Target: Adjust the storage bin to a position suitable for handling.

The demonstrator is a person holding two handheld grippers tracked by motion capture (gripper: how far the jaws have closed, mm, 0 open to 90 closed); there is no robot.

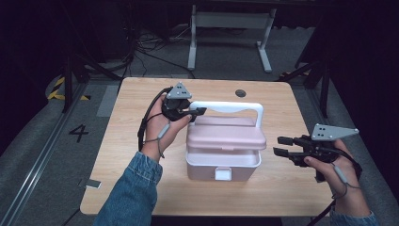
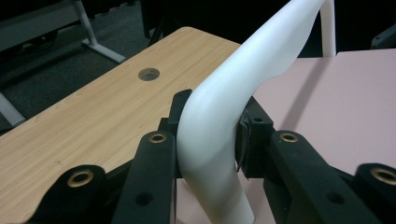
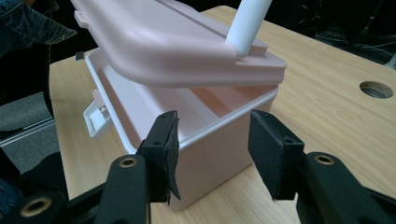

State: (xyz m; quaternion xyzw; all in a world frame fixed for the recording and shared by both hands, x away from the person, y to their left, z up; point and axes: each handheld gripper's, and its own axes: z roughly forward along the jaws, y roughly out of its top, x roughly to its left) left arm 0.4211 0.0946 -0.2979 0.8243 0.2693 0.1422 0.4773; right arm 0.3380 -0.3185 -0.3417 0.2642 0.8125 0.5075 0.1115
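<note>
A pink box (image 1: 221, 165) with a white latch (image 1: 223, 174) stands mid-table. Its lid (image 1: 226, 133) is raised off the base, leaving a gap along the rim. My left gripper (image 1: 200, 111) is shut on the left end of the lid's white handle (image 1: 226, 107). In the left gripper view both pads press the handle (image 2: 219, 121) at its bend, above the lid (image 2: 336, 102). My right gripper (image 1: 281, 146) hovers open just right of the box, apart from it. In the right gripper view its jaws (image 3: 212, 133) frame a corner of the base (image 3: 215, 154) under the lifted lid (image 3: 159, 42).
The wooden table (image 1: 141, 155) has a round hole (image 1: 240, 92) near its far edge. A small card (image 1: 92, 184) lies at the front left corner. A white desk frame (image 1: 230, 28) stands on the floor beyond. Bare tabletop lies left and right of the box.
</note>
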